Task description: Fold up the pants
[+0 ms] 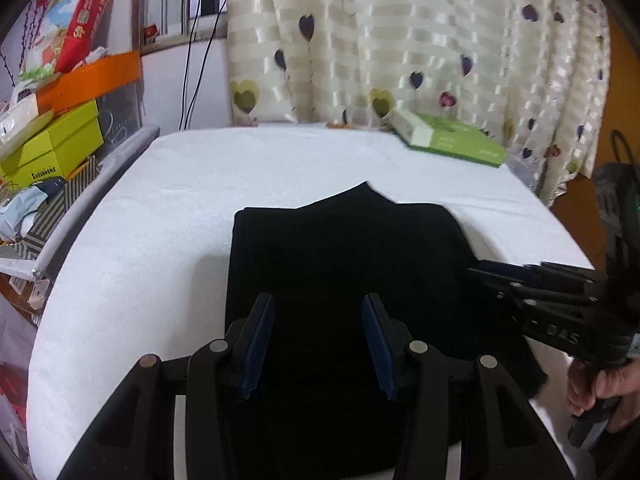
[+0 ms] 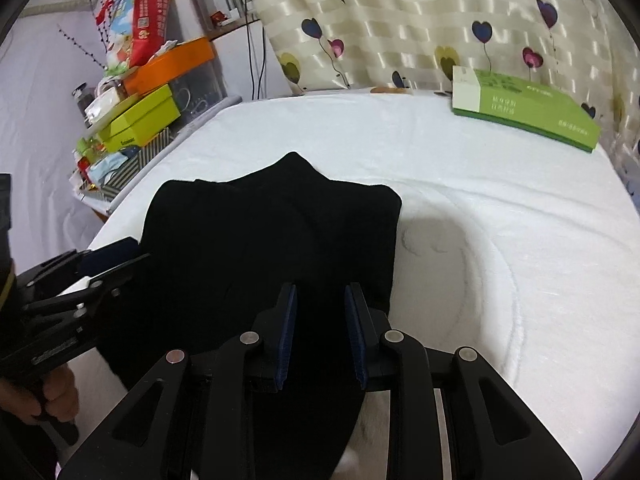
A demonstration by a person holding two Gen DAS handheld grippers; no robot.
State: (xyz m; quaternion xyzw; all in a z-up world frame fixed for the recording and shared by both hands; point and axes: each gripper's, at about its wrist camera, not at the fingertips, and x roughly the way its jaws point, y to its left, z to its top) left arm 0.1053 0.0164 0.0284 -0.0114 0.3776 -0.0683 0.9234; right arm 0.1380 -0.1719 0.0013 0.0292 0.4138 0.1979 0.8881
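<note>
On white bed (image 1: 168, 200) | black pants (image 1: 344, 264) folded, flat, one corner peaking

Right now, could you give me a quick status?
Left gripper and right gripper open, over pants. Black pants folded on white cover. Green box far, clear.

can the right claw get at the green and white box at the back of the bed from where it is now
Probably yes. The right claw is open above the folded black pants, and only bare white bed cover lies between it and the flat green-and-white box.
</note>
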